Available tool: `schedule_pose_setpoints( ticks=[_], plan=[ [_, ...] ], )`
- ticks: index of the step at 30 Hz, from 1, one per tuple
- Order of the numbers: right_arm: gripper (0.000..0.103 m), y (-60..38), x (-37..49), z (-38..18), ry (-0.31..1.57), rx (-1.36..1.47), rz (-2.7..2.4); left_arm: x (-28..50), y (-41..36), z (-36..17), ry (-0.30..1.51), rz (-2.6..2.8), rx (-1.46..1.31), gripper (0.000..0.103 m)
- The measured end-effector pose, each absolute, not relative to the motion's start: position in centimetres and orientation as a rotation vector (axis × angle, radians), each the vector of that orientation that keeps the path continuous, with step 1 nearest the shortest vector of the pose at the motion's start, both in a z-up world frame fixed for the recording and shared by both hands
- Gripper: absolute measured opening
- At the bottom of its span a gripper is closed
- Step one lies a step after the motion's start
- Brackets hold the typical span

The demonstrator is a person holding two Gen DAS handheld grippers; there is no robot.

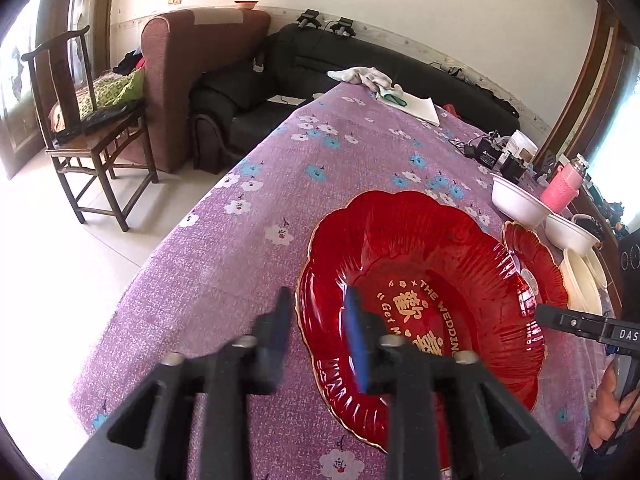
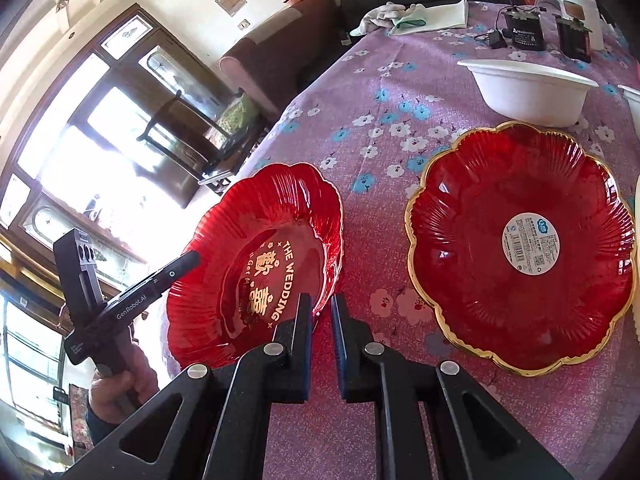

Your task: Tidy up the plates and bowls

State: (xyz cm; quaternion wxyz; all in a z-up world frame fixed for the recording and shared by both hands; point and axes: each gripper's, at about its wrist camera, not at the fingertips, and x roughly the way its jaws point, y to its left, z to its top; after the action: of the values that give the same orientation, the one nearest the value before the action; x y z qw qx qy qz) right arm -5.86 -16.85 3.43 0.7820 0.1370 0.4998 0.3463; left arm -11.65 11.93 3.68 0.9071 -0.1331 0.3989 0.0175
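A red scalloped plate [image 1: 420,280] [image 2: 260,264] with gold wedding lettering lies on the purple flowered tablecloth [image 1: 240,260]. My left gripper [image 1: 319,292] straddles its left rim, one finger outside and the blue-padded finger [image 1: 356,336] inside, with gaps on both sides, so it is open. From the right wrist view that same left gripper [image 2: 188,260] reaches the plate's far edge. My right gripper [image 2: 321,300] is nearly closed, its pads pinching the plate's right rim; it shows as a black finger [image 1: 560,318]. A second red plate [image 2: 520,248] [image 1: 536,256] with a gold rim and a round sticker lies just to the right.
Two white bowls [image 1: 516,200] [image 1: 572,234] and stacked cream plates [image 1: 580,284] stand behind and beside the second plate. A pink bottle [image 1: 560,188], chargers [image 2: 524,32], white cloths [image 1: 360,76] and paper sit at the table's far end. The table's left edge [image 1: 180,232] drops to the floor.
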Motion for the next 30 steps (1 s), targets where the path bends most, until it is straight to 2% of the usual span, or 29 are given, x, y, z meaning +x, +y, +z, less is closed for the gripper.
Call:
schedule_pose_setpoints(
  ticks=[1,2,9,16,19,20,30],
  plan=[
    [0.013,-17.1,-5.9,3.6,1.077,0.301,0.754,-11.9,11.9,3.8,0.818,0.043,-0.265,0.046],
    [0.013,-17.3,-6.0,3.7,1.071,0.298,0.752,-12.1,11.9,4.0,0.811,0.051,-0.257,0.048],
    [0.013,-22.5,-6.2,4.8,1.002,0.341,0.686,-13.6,11.3,6.6,0.750,0.035,-0.258,0.050],
    [0.013,-29.5,-5.4,3.6,1.008,0.415,0.548,-12.3,5.8,9.4,0.720,-0.105,-0.203,0.055],
    [0.013,-31.5,-5.0,3.0,1.017,0.438,0.494,-10.9,3.2,9.8,0.746,-0.185,-0.201,0.055],
    [0.010,-31.9,-4.9,2.9,1.018,0.443,0.483,-10.4,2.3,9.8,0.758,-0.204,-0.195,0.055],
    [0.010,-33.2,-2.6,3.0,1.031,0.404,0.368,-3.8,-6.0,8.6,0.922,-0.320,-0.134,0.055]
  ],
)
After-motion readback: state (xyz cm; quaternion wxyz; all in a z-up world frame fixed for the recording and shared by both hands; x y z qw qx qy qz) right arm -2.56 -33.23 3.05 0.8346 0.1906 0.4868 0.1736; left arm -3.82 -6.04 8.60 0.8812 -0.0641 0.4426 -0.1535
